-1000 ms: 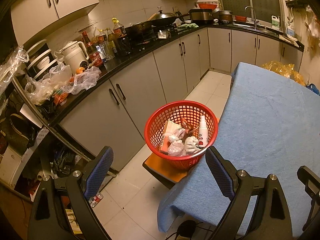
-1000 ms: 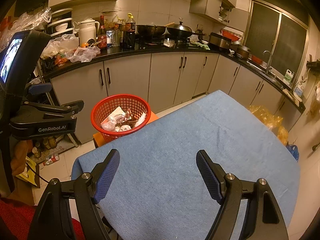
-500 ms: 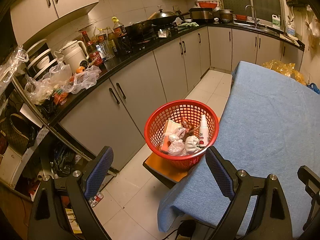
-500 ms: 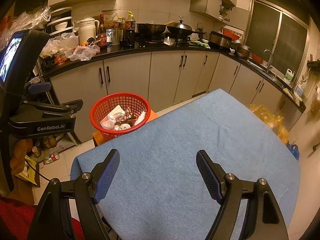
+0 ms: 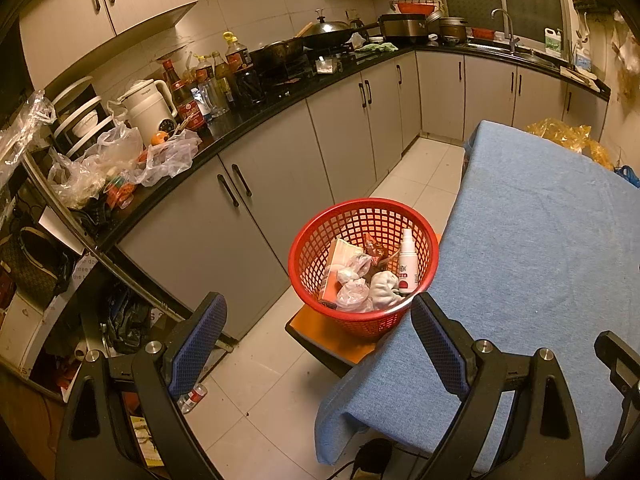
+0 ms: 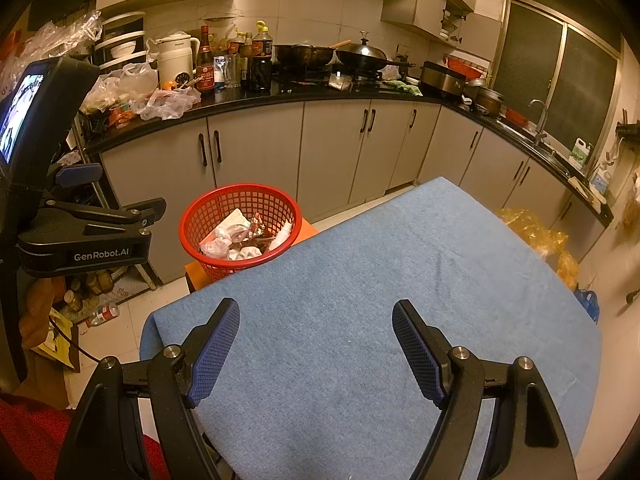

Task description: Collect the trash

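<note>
Right now I have both grippers hanging over the near end of the table (image 6: 400,264), which is covered by a blue cloth. My left gripper (image 5: 316,320) has its jaws spread wide with nothing between them; through that gap I look down at the floor and the near rim of the red basket (image 5: 312,240). The basket stands on a low orange stool (image 5: 320,330) just beside the table's left edge, ahead of this gripper and slightly to its right. Inside it lies the collected trash (image 5: 352,280): crumpled clear wrappers, a flat carton, a dark snack packet, a whitish wad, and a small white spray bottle (image 5: 407,266) leaning upright against the basket wall nearest the table.

My right gripper (image 6: 316,320) is also spread wide and holds nothing, its pads over bare blue cloth. From it the basket (image 6: 196,220) sits well ahead and off to the left, past the table corner. At the left edge of that view I see the left gripper's body, lettered GenRobot.AI (image 6: 102,257)
</note>
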`<action>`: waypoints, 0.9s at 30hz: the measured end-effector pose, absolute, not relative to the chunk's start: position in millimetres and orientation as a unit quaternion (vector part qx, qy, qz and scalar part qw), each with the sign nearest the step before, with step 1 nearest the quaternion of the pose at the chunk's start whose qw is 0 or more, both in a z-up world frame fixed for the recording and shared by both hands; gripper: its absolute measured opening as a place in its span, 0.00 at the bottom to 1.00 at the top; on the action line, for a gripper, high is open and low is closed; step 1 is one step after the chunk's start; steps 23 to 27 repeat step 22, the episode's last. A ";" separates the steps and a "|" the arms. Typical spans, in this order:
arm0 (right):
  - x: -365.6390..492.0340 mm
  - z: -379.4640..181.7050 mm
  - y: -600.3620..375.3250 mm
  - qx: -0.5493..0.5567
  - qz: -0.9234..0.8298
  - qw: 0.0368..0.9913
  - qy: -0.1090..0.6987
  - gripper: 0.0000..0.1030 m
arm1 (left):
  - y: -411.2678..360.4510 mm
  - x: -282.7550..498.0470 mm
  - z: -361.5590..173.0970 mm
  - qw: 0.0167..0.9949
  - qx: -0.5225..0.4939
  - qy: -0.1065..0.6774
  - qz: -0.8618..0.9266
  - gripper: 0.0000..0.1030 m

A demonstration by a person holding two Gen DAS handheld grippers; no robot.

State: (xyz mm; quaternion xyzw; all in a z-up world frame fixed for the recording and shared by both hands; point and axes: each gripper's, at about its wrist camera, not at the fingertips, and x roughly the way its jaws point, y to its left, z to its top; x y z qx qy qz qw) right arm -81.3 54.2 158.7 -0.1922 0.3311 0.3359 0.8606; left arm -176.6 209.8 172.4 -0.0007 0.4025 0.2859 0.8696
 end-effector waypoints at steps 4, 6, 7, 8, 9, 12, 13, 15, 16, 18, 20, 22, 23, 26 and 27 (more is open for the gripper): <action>-79.6 158.2 54.1 -0.193 0.337 0.859 0.333 0.80 | 211.8 -174.2 169.5 0.870 0.000 0.406 0.281 0.90; -79.3 158.6 55.4 -0.194 0.336 0.859 0.333 0.80 | 211.4 -172.5 168.0 0.869 0.002 0.408 0.280 0.90; -78.3 158.3 54.8 -0.194 0.336 0.859 0.334 0.80 | 211.2 -171.5 167.3 0.869 0.002 0.409 0.278 0.90; -77.5 158.0 54.3 -0.193 0.335 0.859 0.335 0.80 | 210.7 -171.1 167.2 0.869 0.002 0.410 0.277 0.90; -76.7 157.4 53.4 -0.192 0.334 0.860 0.336 0.80 | 209.6 -169.6 166.8 0.869 0.003 0.411 0.277 0.90; -73.6 157.1 51.2 -0.190 0.331 0.860 0.338 0.80 | 206.9 -166.5 165.4 0.869 0.005 0.413 0.272 0.90; -73.2 156.6 50.0 -0.190 0.330 0.860 0.339 0.80 | 205.0 -164.3 165.0 0.869 0.006 0.415 0.269 0.90; -72.0 155.8 48.0 -0.190 0.327 0.861 0.341 0.80 | 200.8 -161.1 162.6 0.868 0.009 0.421 0.264 0.90; -71.6 155.0 46.0 -0.189 0.325 0.861 0.342 0.80 | 199.1 -158.5 160.9 0.866 0.011 0.427 0.259 0.90; -68.5 153.4 40.9 -0.184 0.318 0.862 0.348 0.80 | 193.4 -151.2 155.5 0.863 0.012 0.443 0.243 0.90; -63.6 149.7 33.4 -0.170 0.311 0.862 0.362 0.80 | 185.7 -144.7 148.3 0.866 0.009 0.457 0.203 0.90; -54.8 142.1 18.5 -0.143 0.296 0.862 0.386 0.80 | 170.2 -137.5 140.1 0.869 0.024 0.465 0.168 0.90; -54.8 142.1 18.5 -0.143 0.296 0.862 0.386 0.80 | 170.2 -137.5 140.1 0.869 0.024 0.465 0.168 0.90; -54.8 142.1 18.5 -0.143 0.296 0.862 0.386 0.80 | 170.2 -137.5 140.1 0.869 0.024 0.465 0.168 0.90; -54.8 142.1 18.5 -0.143 0.296 0.862 0.386 0.80 | 170.2 -137.5 140.1 0.869 0.024 0.465 0.168 0.90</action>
